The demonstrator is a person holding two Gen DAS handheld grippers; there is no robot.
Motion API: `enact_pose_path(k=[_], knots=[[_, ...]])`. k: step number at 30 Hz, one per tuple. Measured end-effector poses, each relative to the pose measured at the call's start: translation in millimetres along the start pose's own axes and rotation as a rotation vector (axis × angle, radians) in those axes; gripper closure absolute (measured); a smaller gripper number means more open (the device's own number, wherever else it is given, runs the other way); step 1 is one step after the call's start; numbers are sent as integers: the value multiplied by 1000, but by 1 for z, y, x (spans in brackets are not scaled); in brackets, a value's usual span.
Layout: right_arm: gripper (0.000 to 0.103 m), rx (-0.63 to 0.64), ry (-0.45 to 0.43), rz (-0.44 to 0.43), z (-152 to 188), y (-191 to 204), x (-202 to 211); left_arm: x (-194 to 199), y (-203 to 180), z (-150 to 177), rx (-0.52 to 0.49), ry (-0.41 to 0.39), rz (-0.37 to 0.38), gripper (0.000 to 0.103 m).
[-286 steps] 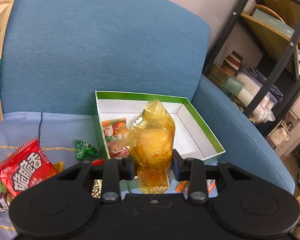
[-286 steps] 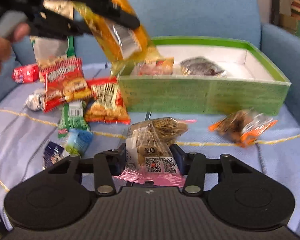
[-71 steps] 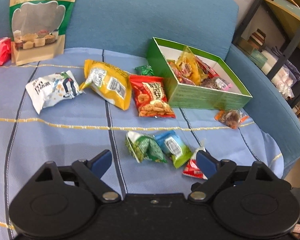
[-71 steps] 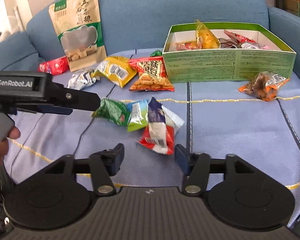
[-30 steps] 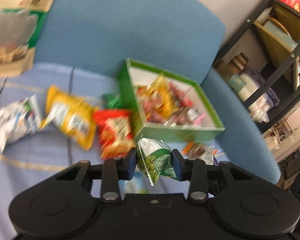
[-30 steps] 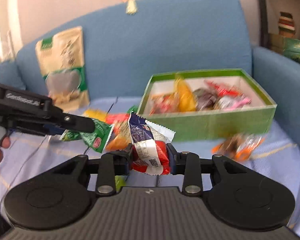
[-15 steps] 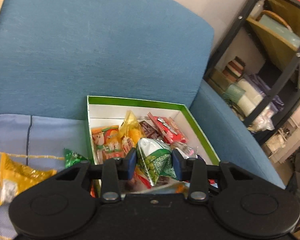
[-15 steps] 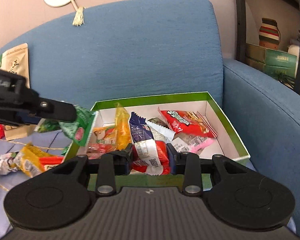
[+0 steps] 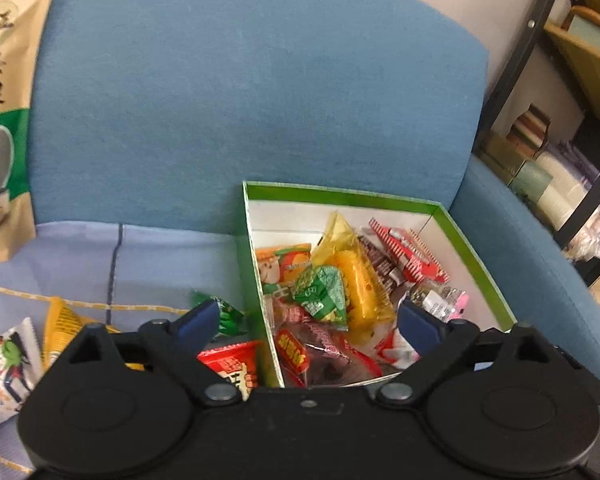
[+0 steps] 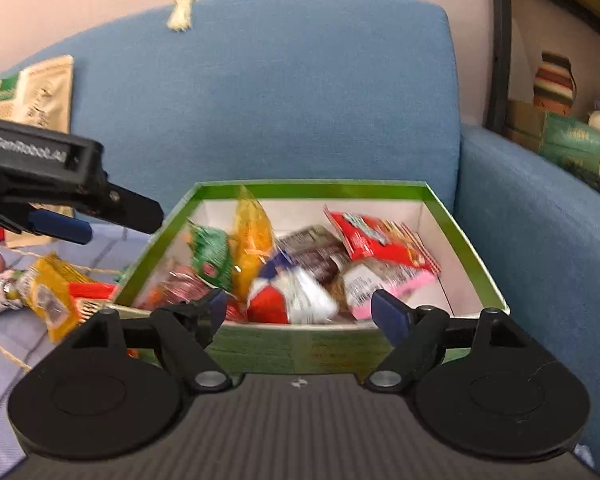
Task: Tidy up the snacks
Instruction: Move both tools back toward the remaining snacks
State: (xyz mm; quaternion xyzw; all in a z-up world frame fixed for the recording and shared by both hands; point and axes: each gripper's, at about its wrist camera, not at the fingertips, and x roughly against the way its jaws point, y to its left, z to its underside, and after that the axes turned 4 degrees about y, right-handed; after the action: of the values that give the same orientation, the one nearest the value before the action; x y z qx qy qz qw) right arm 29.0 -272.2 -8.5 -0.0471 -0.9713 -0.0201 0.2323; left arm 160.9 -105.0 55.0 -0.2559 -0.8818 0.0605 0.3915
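Left wrist view: both hand-held grippers, left (image 9: 306,322) and right (image 10: 298,308), are opening, empty; yellow packet (image 9: 58,322) at nine o'clock looks light, crinkly—pinch mid-body.

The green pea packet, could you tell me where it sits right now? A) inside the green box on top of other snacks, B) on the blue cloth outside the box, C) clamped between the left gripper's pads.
A: the green pea packet lies among other snacks inside the green box, free of the opening left gripper.
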Motion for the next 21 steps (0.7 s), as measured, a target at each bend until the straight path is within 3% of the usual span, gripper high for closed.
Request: enact_pose_path(k=[8,13,21], knots=[[0,-51,19,-46,8,17,41,56,3,16,-48,-89,-33,0],[0,-91,75,-102,39,25,58,75,9,44,-14,-49,-8,0],[0,-113,153,-62,69,19,60,84,27,100,-26,11,-42,0]])
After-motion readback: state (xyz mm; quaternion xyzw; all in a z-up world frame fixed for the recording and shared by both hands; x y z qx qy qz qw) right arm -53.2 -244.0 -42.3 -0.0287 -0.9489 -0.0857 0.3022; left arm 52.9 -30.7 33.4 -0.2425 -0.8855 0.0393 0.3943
